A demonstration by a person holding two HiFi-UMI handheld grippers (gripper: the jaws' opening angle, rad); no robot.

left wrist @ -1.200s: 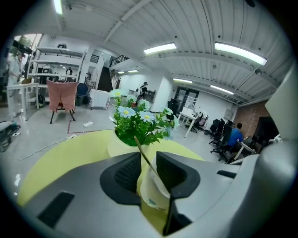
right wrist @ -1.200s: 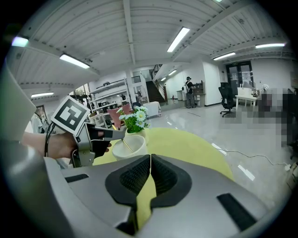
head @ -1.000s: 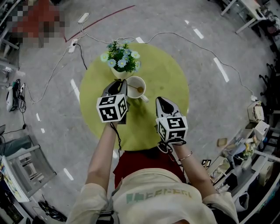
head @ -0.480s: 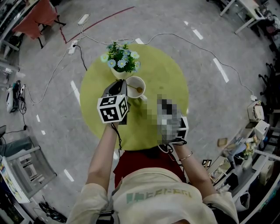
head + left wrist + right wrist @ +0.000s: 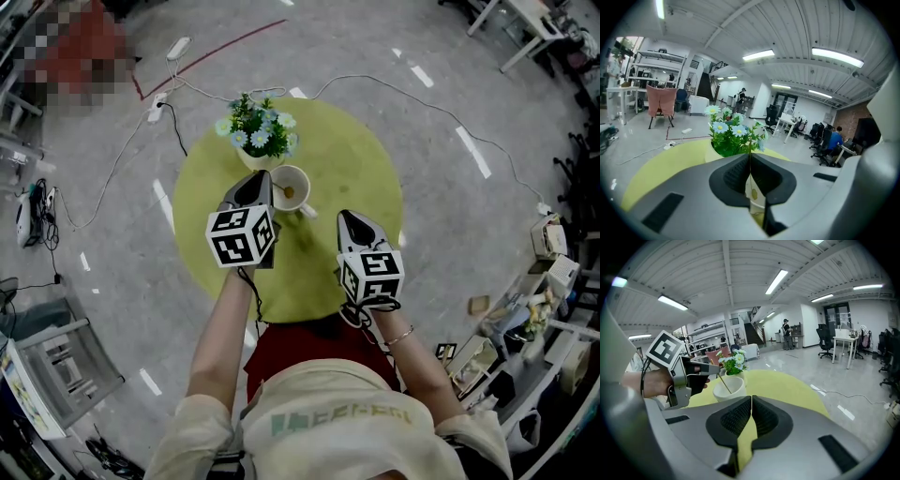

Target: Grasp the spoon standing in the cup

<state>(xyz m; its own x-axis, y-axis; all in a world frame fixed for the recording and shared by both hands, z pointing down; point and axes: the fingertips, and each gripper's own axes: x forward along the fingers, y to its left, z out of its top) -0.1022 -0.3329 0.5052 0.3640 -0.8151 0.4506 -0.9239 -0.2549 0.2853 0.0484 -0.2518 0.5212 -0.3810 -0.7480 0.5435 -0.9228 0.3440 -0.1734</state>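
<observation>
**Ann:** Left claw first. Its jaws are pressed together, pinching the thin handle of the spoon right at their tips.

**Ben:** The spoon's bowl sits down inside the white cup, just beyond that claw and slightly to its right. The handle leans back toward the claw.

**Ann:** Over to the right claw. Its jaws are closed too, with nothing between them, only the yellow table showing beneath.

**Ben:** It's held over the table near the person, well apart from the cup, which lies ahead of it and off to its left.

**Ann:** And past the left claw's tips there's a pot of blue and white flowers, just beside the cup on its far side.
</observation>
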